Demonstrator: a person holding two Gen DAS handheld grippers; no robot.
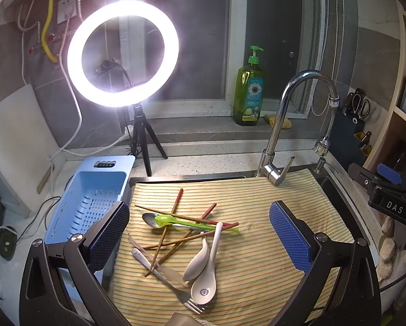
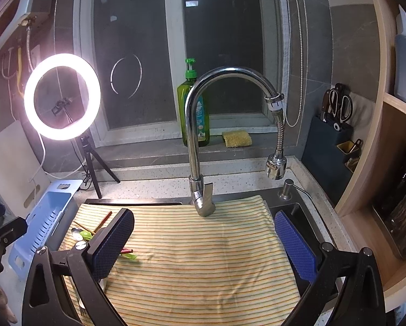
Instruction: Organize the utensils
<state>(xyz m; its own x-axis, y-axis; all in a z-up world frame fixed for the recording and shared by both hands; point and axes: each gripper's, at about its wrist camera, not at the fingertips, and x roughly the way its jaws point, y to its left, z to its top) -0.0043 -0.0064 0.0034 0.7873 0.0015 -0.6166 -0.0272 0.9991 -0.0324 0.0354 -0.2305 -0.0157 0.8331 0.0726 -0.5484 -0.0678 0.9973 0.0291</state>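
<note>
Below left gripper point(image 1: 200, 233): utensils point(image 1: 184, 241).

A striped cloth point(image 1: 257, 258) lies over the sink, the faucet point(image 1: 277, 135) rising at its far edge; a tangle of utensils lies on the cloth's left half: chopsticks point(image 1: 175, 233) crossed over one another, a metal spoon point(image 1: 150, 219) at the far left of the pile, two ceramic spoons point(image 1: 204, 271) nearer, a fork point(image 1: 173, 288) beneath them; a drain basket point(image 1: 91, 203) sits just left of the cloth; behind it stands a ring light point(image 1: 123, 53); a soap bottle point(image 1: 249, 92) and what may be a sponge point(image 2: 237, 138) rest on the sill behind the faucet.
</note>
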